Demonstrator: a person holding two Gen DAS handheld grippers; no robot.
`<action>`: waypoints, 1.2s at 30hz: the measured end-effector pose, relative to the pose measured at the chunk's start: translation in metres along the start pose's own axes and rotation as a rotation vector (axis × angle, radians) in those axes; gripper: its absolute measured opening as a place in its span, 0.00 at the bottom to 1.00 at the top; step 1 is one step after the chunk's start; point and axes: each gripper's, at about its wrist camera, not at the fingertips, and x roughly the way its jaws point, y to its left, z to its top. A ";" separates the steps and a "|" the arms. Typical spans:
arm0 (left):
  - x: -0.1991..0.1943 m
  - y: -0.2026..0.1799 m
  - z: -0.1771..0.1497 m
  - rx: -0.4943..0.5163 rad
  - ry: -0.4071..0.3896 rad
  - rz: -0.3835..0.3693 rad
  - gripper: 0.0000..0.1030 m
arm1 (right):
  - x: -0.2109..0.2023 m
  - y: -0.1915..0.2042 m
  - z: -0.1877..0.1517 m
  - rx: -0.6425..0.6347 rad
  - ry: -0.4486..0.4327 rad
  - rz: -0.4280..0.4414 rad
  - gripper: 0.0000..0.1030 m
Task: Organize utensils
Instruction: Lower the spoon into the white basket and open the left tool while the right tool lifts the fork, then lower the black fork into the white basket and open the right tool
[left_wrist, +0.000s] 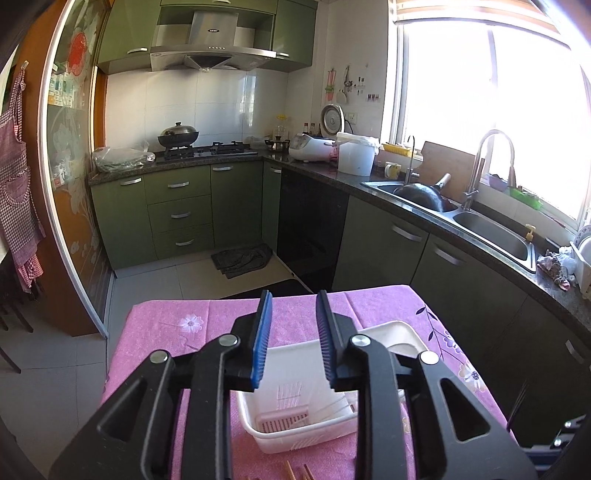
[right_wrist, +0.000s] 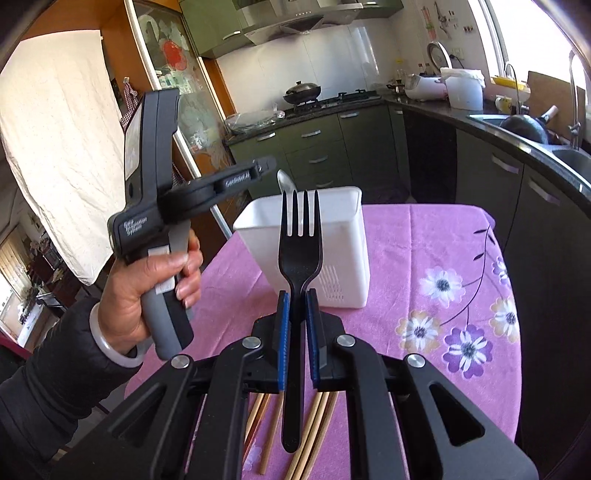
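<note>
My right gripper (right_wrist: 296, 295) is shut on a black plastic fork (right_wrist: 300, 254), held upright by its handle, tines up, above the table. A white utensil holder (right_wrist: 343, 240) stands just beyond it on the pink cloth; a spoon tip (right_wrist: 285, 181) sticks out of it. Several wooden chopsticks (right_wrist: 314, 435) lie on the cloth under the right gripper. My left gripper (left_wrist: 293, 299) is open and empty above the holder (left_wrist: 295, 369), looking into its slotted compartments. The left gripper (right_wrist: 264, 166) also shows in the right wrist view, raised at the left in a hand.
The pink flowered tablecloth (right_wrist: 436, 258) covers a small table. Chopstick ends (left_wrist: 295, 472) lie at its near edge. Green kitchen cabinets (left_wrist: 177, 206), a stove with a wok (left_wrist: 179, 134) and a steel sink (left_wrist: 491, 229) run along the walls behind.
</note>
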 end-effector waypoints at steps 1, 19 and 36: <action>-0.003 0.001 -0.001 -0.005 0.005 -0.003 0.23 | 0.000 0.000 0.007 -0.006 -0.015 -0.011 0.10; -0.093 0.011 -0.062 0.108 0.104 -0.037 0.23 | 0.089 -0.002 0.135 -0.026 -0.337 -0.151 0.10; -0.087 0.010 -0.065 0.089 0.145 -0.047 0.23 | 0.084 0.002 0.076 -0.155 -0.305 -0.210 0.10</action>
